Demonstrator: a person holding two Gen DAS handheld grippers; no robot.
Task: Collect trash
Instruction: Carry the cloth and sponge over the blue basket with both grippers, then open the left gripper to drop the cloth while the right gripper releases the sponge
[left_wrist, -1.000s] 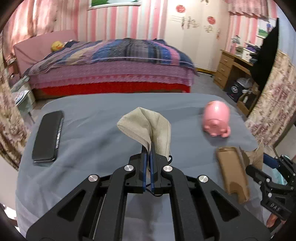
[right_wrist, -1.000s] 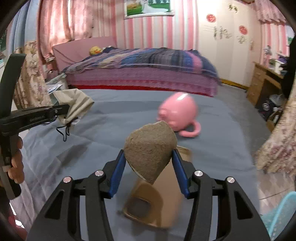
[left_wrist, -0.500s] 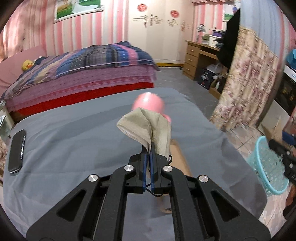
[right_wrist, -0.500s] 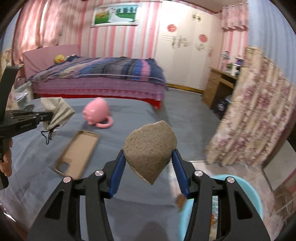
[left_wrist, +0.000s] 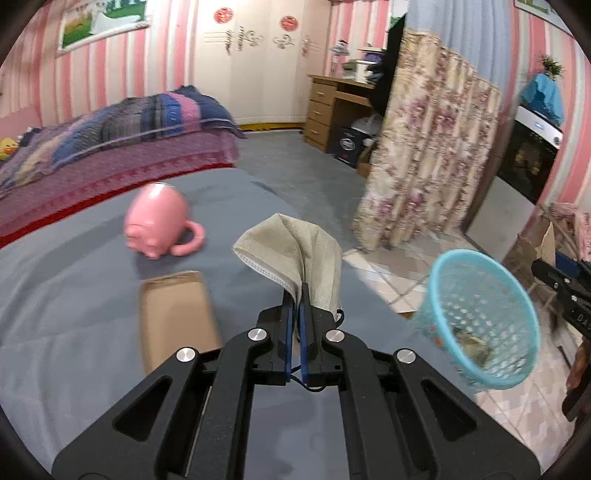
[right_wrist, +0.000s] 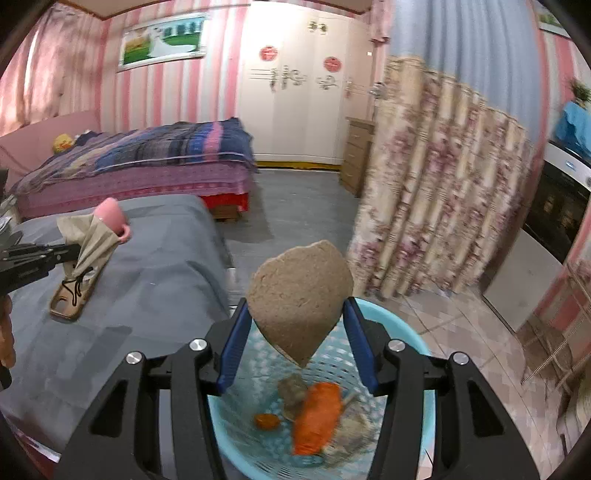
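Holding two pieces of trash over and beside the bin, we list as follows.

Item one: brown fibrous piece (right_wrist: 301, 295), centre of the right wrist frame, clamped between the blue fingers of the right tool (right_wrist: 297, 341), directly above the blue mesh basket (right_wrist: 413, 334), which already holds orange and grey scraps.

Item two: beige cloth pouch (left_wrist: 291, 251), centre of the left wrist frame, pinched at its lower edge by the fully closed left tool (left_wrist: 295, 314), over the grey surface (left_wrist: 66, 295); the basket sits at lower right of that frame, apart from the pouch.

Handling note: we judge the right piece ready to drop; open fully while centred over the rim. The left pouch should travel past the surface edge before release.

Also present: pink mug (left_wrist: 159, 225), brown phone case (left_wrist: 173, 314).
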